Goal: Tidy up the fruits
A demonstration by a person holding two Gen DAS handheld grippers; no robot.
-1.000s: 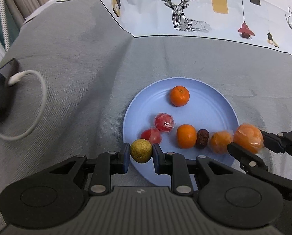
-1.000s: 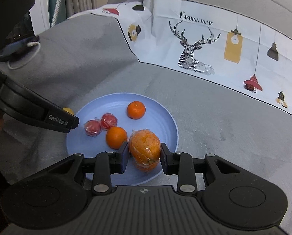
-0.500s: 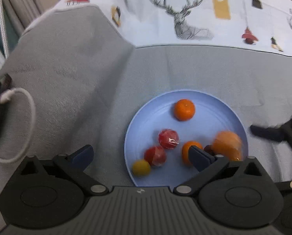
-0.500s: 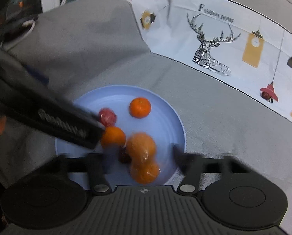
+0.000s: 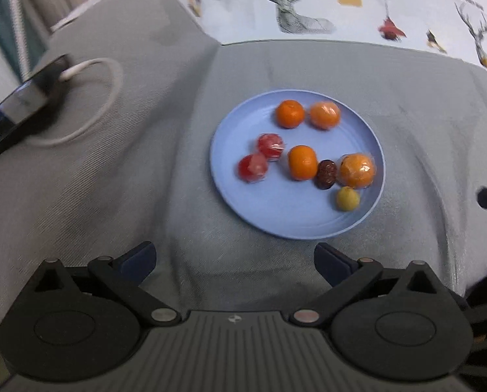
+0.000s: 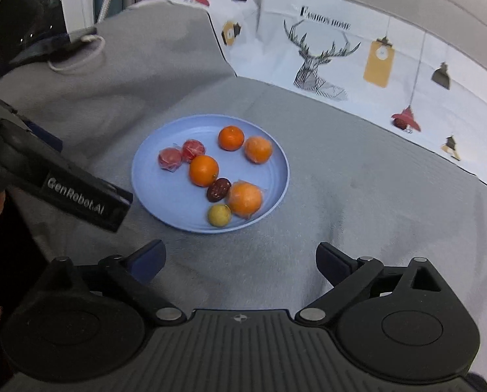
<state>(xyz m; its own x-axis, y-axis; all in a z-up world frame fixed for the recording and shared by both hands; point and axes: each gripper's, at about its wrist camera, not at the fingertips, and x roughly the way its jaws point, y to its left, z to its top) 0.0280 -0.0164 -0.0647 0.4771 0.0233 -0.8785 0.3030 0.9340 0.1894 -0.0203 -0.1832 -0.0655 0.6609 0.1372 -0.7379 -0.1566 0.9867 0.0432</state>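
Note:
A light blue plate (image 5: 276, 219) (image 6: 165, 202) lies on the grey cloth and holds several fruits. They are wrapped and bare oranges (image 5: 302, 162) (image 6: 203, 170), two red wrapped fruits (image 5: 269, 145) (image 6: 193, 150), a dark date (image 5: 325, 174) (image 6: 218, 189) and a yellow-green fruit (image 5: 348, 198) (image 6: 219, 215). My left gripper (image 5: 234, 258) is open and empty, held back from the plate's near edge. My right gripper (image 6: 241, 259) is open and empty, also short of the plate. The left gripper's body (image 6: 64, 186) shows at the left of the right wrist view.
A phone (image 5: 24, 98) with a white looped cable (image 5: 90, 98) lies on the cloth at the far left. A white deer-print cloth (image 5: 308, 9) (image 6: 357, 62) covers the back. The grey cloth (image 5: 113, 179) surrounds the plate.
Both grippers opened, dropping the yellow-green fruit and a wrapped orange onto the plate, then pulled back. The yellow-green fruit now lies at the plate's right front.

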